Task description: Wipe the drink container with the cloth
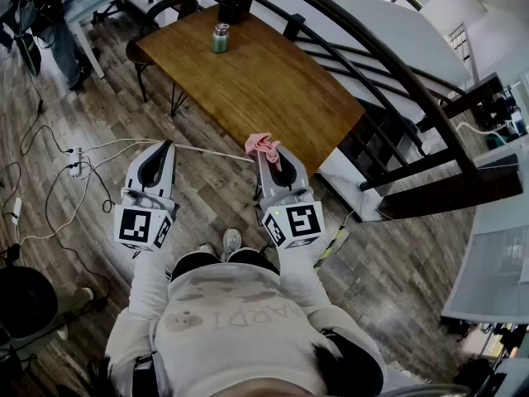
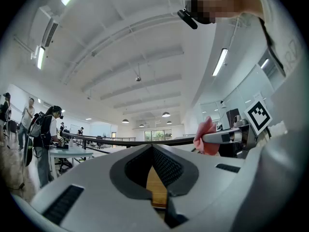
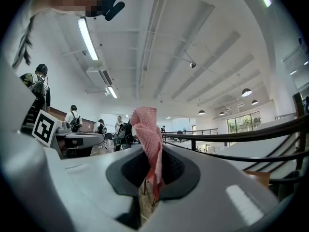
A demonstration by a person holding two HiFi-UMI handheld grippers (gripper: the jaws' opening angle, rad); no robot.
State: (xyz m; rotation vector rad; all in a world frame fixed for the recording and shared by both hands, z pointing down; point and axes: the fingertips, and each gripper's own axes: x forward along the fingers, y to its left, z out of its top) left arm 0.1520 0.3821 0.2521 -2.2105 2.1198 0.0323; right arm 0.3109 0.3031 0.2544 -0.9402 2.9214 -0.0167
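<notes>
Here jaws of the right gripper (image 1: 268, 150) clamp the cloth (image 1: 260, 143); the left gripper (image 1: 168, 145) has its jaws together (nothing between); the drink container (image 1: 220, 38) stands upper left.

The left gripper (image 1: 164, 145) is held forward, jaws pressed together, empty. The right gripper (image 1: 271, 151) is clamped on the cloth (image 1: 259, 142).

Left tongs (image 2: 152, 149): jaws closed, tips meeting, nothing between them
Narrow gap below tips: strip of wooden counter (image 2: 157, 190) visible
Right tongs (image 2: 205, 138): at right of frame, pointing left, clamped on pink cloth (image 2: 207, 127); cloth bunched above and below jaws
Marker cube (image 2: 258, 116): on right tongs body
Dark railing (image 2: 120, 140): runs across background
People (image 2: 44, 129): standing far left beside pale table (image 2: 67, 152)
Ceiling: strip lights lit
</notes>
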